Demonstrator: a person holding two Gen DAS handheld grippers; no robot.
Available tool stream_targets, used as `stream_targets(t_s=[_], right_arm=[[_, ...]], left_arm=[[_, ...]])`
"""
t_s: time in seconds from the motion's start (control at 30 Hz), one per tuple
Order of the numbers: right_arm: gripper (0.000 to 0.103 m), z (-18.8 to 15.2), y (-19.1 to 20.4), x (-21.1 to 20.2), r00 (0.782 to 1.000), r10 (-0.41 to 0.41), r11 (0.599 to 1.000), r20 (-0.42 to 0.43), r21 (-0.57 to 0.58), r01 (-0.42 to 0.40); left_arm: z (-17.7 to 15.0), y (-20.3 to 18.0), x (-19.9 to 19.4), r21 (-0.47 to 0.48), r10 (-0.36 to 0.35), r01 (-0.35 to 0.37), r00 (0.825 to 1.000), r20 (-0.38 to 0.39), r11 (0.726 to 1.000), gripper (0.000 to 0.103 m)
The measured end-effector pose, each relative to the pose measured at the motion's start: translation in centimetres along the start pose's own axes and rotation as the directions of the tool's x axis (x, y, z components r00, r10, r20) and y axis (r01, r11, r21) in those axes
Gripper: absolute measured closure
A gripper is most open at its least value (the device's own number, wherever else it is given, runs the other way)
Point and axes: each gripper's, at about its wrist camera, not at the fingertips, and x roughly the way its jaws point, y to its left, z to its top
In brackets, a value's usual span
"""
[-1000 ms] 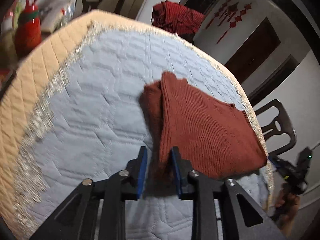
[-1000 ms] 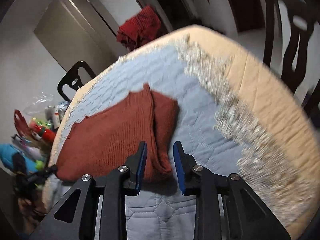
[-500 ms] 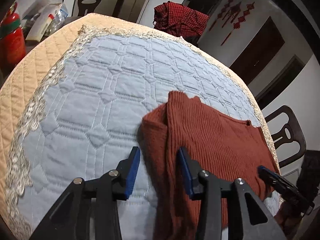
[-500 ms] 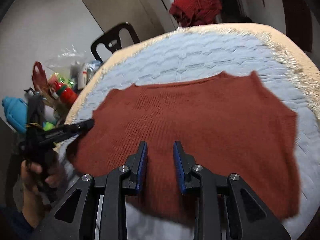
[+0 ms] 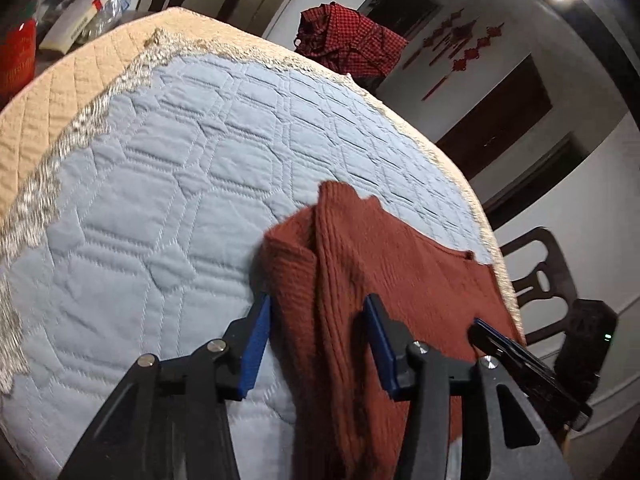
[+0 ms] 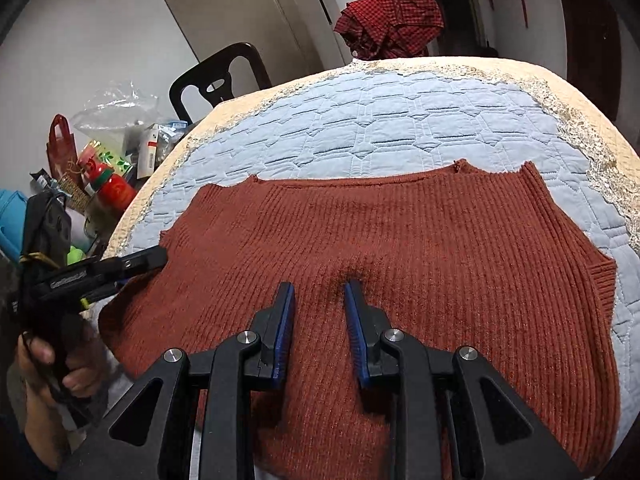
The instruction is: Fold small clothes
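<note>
— Sweater (image 6: 400, 256) lies flat on the blue quilted cover (image 6: 400, 120), one side folded in. How will it handle?

— Soft, limp, ribbed knit, I judge. My left tongs (image 5: 316, 340) gape over the folded edge; my right tongs (image 6: 320, 320) hover released mid-body. I'd pinch the hem corners.

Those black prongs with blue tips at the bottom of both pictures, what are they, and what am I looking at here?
They are handheld grippers, one in each of a person's hands, each carrying a camera that looks out along its jaws. One picture comes from the left gripper, the other from the right gripper. Both look at a rust-red knitted top lying on a blue quilted table cover. Both pairs of jaws stand open around the knit and hold nothing. The right view also shows the left gripper at the top's edge. A red checked garment sits behind the table.
</note>
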Motion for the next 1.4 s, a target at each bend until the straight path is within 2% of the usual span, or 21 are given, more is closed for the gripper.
stream_targets(t_s=[0.17, 0.3, 0.37, 0.4, 0.47, 0.5, 0.6, 0.87, 1.0, 1.2, 1.4], right_arm=[[0.077, 0.2, 0.3, 0.3, 1.0, -0.013, 1.0, 0.005, -0.013, 0.013], [0.077, 0.2, 0.3, 0.3, 1.0, -0.012, 1.0, 0.009, -0.015, 0.012], [0.077, 0.1, 0.3, 0.4, 1.0, -0.008, 1.0, 0.01, -0.012, 0.008], [0.077, 0.1, 0.3, 0.4, 1.0, -0.007, 1.0, 0.01, -0.013, 0.007], [0.077, 0.1, 0.3, 0.4, 1.0, -0.008, 1.0, 0.012, -0.017, 0.008], [0.077, 0.1, 0.3, 0.4, 1.0, -0.01, 1.0, 0.013, -0.019, 0.01], [0.077, 0.1, 0.5, 0.4, 1.0, -0.024, 0.999, 0.014, -0.034, 0.024], [0.077, 0.3, 1.2, 0.5, 0.998, -0.06, 0.995, 0.005, -0.074, 0.06], [0.077, 0.3, 1.4, 0.4, 0.997, -0.073, 0.994, -0.001, -0.085, 0.072], [0.077, 0.0, 1.8, -0.5, 0.995, -0.096, 0.99, 0.003, -0.106, 0.096], [0.077, -0.1, 2.0, -0.6, 0.994, -0.111, 0.986, 0.006, -0.12, 0.111]], left_arm=[[-0.8, -0.5, 0.0, -0.005, -0.047, 0.047, 0.999, -0.021, 0.999, 0.053], [-0.2, -1.1, 0.6, 0.012, -0.044, 0.045, 0.999, -0.024, 0.999, 0.055], [0.1, -1.1, 0.9, 0.01, -0.045, 0.045, 0.999, -0.023, 0.999, 0.062], [0.2, -1.1, 1.1, 0.009, -0.041, 0.042, 0.999, -0.026, 0.999, 0.069], [0.2, -1.1, 1.1, 0.002, -0.046, 0.046, 0.999, -0.026, 0.999, 0.074], [0.1, -1.1, 1.1, 0.002, -0.055, 0.055, 0.998, -0.028, 0.998, 0.081], [0.0, -1.2, 0.5, -0.001, -0.085, 0.085, 0.996, -0.024, 0.996, 0.084], [0.8, -2.8, -1.5, 0.008, -0.165, 0.165, 0.986, 0.0, 0.986, 0.085], [1.3, -4.1, -2.1, 0.027, -0.182, 0.182, 0.983, 0.008, 0.983, 0.085], [1.7, -5.7, -2.4, 0.063, -0.168, 0.167, 0.986, 0.01, 0.984, 0.086], [1.5, -6.2, -2.4, 0.11, -0.109, 0.106, 0.994, 0.02, 0.988, 0.085]])
